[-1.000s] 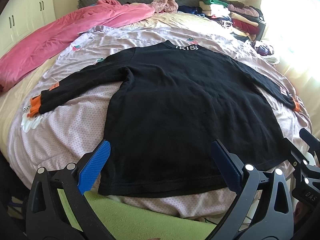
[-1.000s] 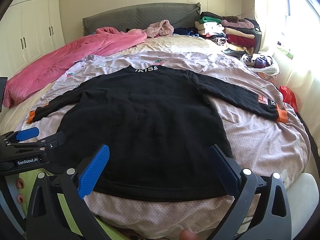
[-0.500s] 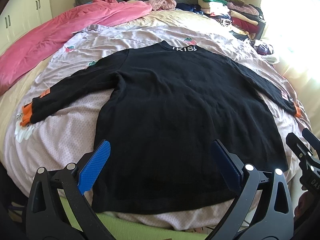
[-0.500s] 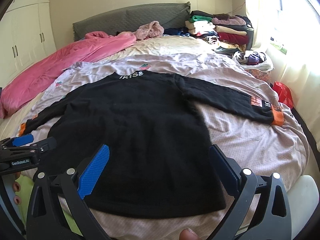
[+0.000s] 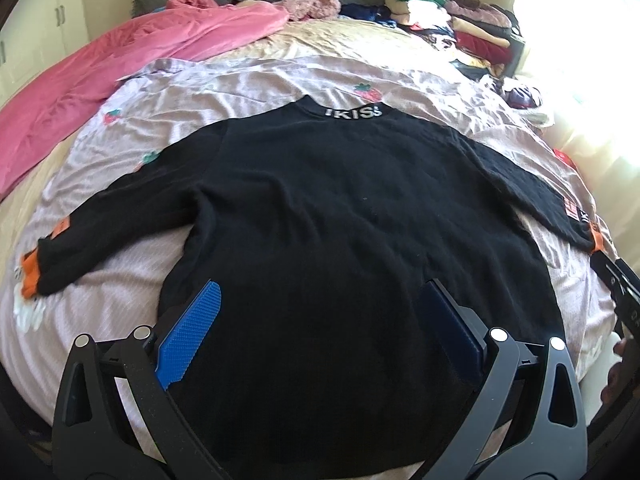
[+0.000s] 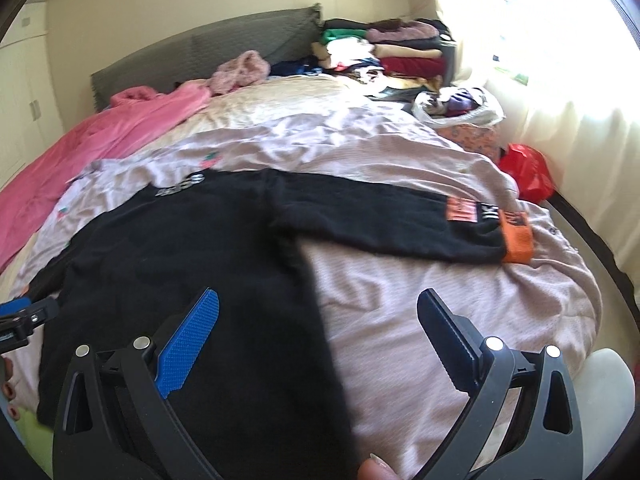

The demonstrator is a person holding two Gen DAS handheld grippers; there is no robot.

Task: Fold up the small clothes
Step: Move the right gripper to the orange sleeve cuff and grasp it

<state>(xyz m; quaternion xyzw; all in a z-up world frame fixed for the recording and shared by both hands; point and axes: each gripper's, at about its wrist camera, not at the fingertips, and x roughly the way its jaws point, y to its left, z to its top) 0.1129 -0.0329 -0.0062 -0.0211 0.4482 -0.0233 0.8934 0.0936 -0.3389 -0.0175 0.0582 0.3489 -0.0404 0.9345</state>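
Left wrist view: a black sweater (image 5: 340, 240) lies flat on the bed (image 5: 120, 300), spread over a pale pink sheet, collar lettering away from the camera and both sleeves out to the sides, each ending in an orange cuff (image 5: 30, 276). The left gripper (image 5: 326, 324) hangs over the lower body of the sweater, its blue fingers (image 5: 188, 336) spread wide with nothing between them. At the right edge of this view part of the right gripper (image 5: 618, 292) shows beside the far cuff. Right wrist view: the right gripper (image 6: 320, 332) is likewise wide open and empty, above the sweater's (image 6: 180, 260) right side edge, one finger over black cloth, the other over bare sheet. The right sleeve (image 6: 400, 220) stretches across ahead of it. A pink blanket (image 5: 120, 60) lies along the left of the bed; a clothes pile (image 6: 392, 52) sits near the headboard (image 6: 220, 48); a red bag (image 6: 528, 172) sits just off the bed's right edge.
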